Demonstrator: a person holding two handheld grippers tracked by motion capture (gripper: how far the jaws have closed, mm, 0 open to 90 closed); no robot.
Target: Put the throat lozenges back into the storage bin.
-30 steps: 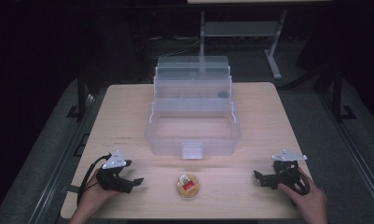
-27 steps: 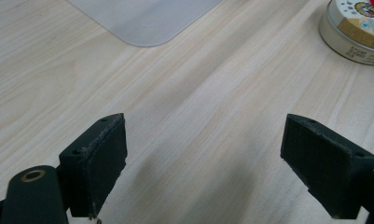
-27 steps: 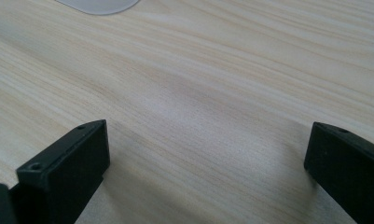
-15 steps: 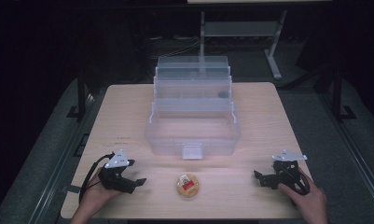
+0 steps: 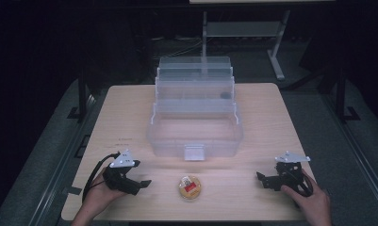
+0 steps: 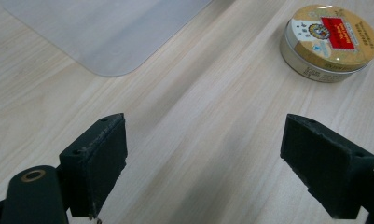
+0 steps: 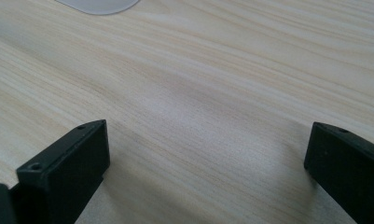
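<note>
Resting low at the bottom corners of the high view, the left gripper [image 5: 140, 181] and right gripper [image 5: 262, 179] both sit on the desk [image 5: 281, 117], each with its jaws spread wide apart and holding nothing. My guess is they are parked, ready to start. The small round tin [image 5: 189, 187] lies between them at lower centre, well apart from either, likely the thing to be picked up. Behind it, mid-frame, the clear tiered organiser box [image 5: 194, 113] stands open with its trays stepped back, probably so something can go in.
</note>
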